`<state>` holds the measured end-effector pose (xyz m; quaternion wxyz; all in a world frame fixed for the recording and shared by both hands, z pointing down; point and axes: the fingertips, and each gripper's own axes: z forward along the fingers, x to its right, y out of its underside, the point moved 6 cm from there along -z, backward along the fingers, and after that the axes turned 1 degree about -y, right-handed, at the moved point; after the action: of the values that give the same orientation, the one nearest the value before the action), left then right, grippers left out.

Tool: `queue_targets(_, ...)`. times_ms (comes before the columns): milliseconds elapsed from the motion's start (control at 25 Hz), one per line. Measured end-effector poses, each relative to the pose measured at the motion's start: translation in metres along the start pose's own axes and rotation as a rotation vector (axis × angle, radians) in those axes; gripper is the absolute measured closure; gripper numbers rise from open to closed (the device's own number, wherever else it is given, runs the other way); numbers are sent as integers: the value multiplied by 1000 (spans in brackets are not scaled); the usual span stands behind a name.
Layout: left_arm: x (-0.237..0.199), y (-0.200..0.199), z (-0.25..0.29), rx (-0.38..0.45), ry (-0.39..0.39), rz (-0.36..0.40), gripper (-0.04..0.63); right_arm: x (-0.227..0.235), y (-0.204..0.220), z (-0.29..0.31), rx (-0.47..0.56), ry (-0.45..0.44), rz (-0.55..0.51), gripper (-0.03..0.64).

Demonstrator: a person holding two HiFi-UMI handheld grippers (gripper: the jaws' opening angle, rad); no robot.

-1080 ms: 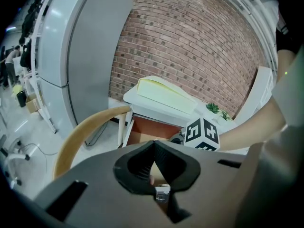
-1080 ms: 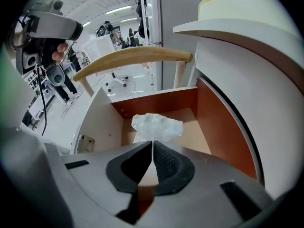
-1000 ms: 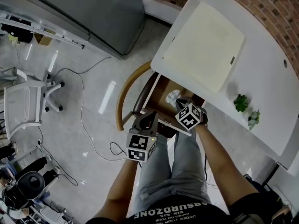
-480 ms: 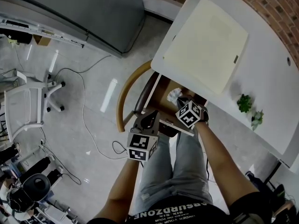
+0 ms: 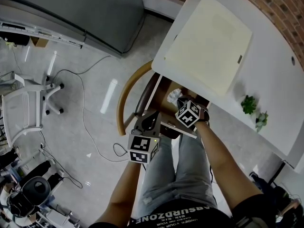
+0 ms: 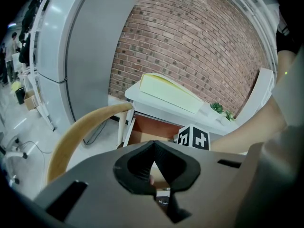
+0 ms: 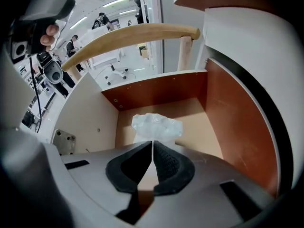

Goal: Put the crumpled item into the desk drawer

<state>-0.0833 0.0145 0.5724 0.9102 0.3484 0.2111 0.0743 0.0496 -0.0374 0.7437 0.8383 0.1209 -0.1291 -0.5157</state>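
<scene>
A crumpled white item point(image 7: 156, 127) hangs just above the floor of the open desk drawer point(image 7: 156, 91), pinched at the tips of my right gripper point(image 7: 152, 144), which is shut on it. In the head view the right gripper point(image 5: 180, 102) reaches into the drawer point(image 5: 164, 90) under the white desk point(image 5: 270, 80), and the crumpled item point(image 5: 175, 97) shows at its tip. My left gripper point(image 5: 149, 120) sits shut and empty just outside the drawer's front; in its own view the left gripper point(image 6: 153, 145) faces the drawer point(image 6: 152, 126) and the right gripper's marker cube point(image 6: 194, 137).
A curved wooden chair back point(image 5: 124, 96) arcs left of the drawer. A cream pad point(image 5: 209, 42) and small plants point(image 5: 248, 104) lie on the desk. A grey cabinet point(image 5: 95, 8), a white office chair point(image 5: 23, 108) and a floor cable point(image 5: 85, 113) are to the left.
The right gripper with the crumpled item has edged a little further into the drawer. The left gripper has stayed put.
</scene>
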Motion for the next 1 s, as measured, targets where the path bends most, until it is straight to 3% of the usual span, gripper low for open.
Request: queue_targets(1000, -14, 11, 7, 7, -33, -40, 592, -10, 12, 39, -145, -40, -99, 611)
